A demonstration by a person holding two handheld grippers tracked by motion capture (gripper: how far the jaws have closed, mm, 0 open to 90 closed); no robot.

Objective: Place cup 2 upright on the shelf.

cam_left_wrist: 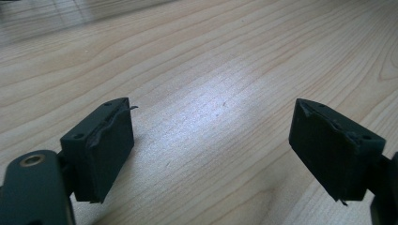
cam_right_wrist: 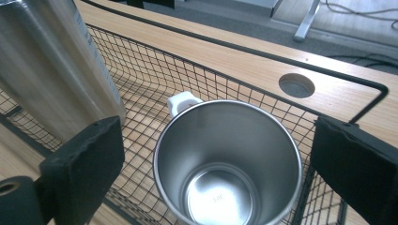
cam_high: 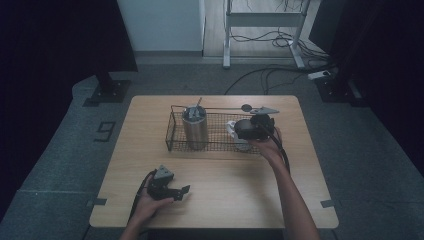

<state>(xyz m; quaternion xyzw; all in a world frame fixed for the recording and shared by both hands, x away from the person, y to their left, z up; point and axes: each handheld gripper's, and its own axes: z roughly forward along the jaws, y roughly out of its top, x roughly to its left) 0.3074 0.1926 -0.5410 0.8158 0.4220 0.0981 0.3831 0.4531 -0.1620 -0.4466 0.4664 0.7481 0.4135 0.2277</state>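
Mug (cam_right_wrist: 227, 164) upright in wire basket (cam_right_wrist: 328, 75), right gripper (cam_right_wrist: 225, 154) jaws spread around rim w/o touching; left gripper (cam_left_wrist: 211, 150) spread, empty.

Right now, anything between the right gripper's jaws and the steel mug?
Nothing. In the right gripper view the right gripper hangs open above the steel mug, which stands upright in the wire basket; jaws flank its rim, apart from it.

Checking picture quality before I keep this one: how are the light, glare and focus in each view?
High view: dim, dark at both sides, table readable. Left gripper view: a pale sheen on the wood between the jaws, far edge soft. Right gripper view: bright and sharp on the steel mug; the tall tumbler streaked with reflections.
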